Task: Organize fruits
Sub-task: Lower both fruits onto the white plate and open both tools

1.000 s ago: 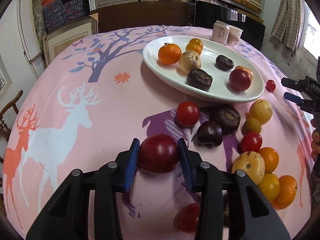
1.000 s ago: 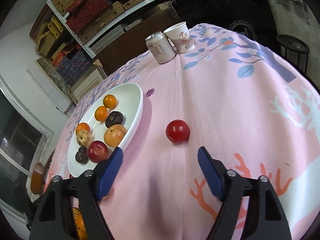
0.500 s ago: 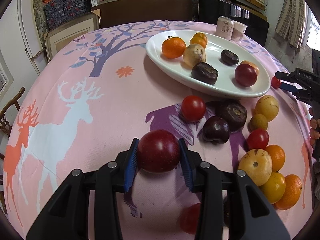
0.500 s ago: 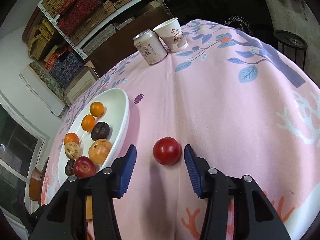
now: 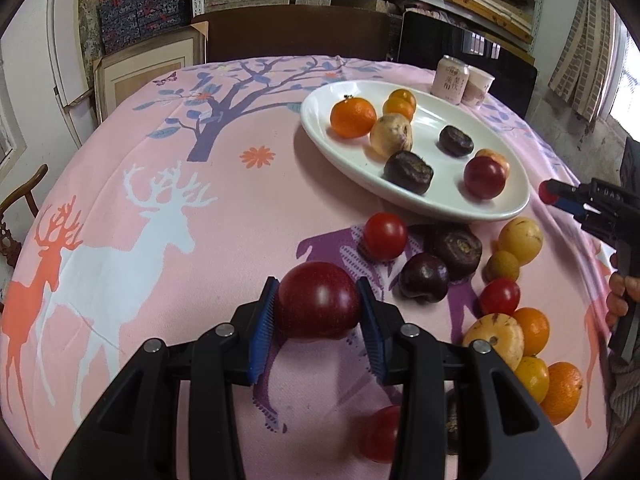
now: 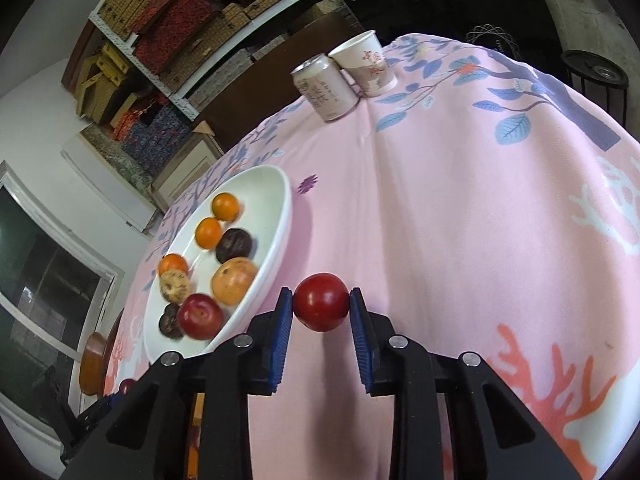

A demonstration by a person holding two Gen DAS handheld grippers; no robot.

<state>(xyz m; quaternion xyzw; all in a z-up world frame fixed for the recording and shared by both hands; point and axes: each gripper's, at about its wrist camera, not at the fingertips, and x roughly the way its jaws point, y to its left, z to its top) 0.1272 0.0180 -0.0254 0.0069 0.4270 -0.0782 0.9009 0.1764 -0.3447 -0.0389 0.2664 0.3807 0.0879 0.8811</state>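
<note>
Both grippers are now loaded. The right gripper (image 6: 321,312) has just been closing its jaws: a second ago they were standing wide with the small red fruit (image 6: 321,307) lying ahead of them on the pink tablecloth (image 6: 460,200); now both blue pads are pressing on that fruit's sides, just beside the near rim of the white plate (image 6: 280,236). In the left wrist view the same fruit is showing as a red dot at the tip of the right gripper (image 5: 554,196), at the plate's right end.

The left gripper (image 5: 318,312) is clamping the large dark-red plum (image 5: 318,306) as it was a second ago, its grip unchanged, on the near side of the plate (image 5: 452,206) and apart from it. Whether the plum is resting on the cloth or is just clear of it is hard to tell.

The plate is carrying several fruits already: orange, dark and red ones. A loose cluster (image 5: 492,292) is waiting on the cloth between the plum and the plate's right end.

Judgement: the new right-hand grip means two fruits are ready to go to the plate together. Open space is showing in the plate's middle. Many loose fruits remaining; the task is looking partly done.
</note>
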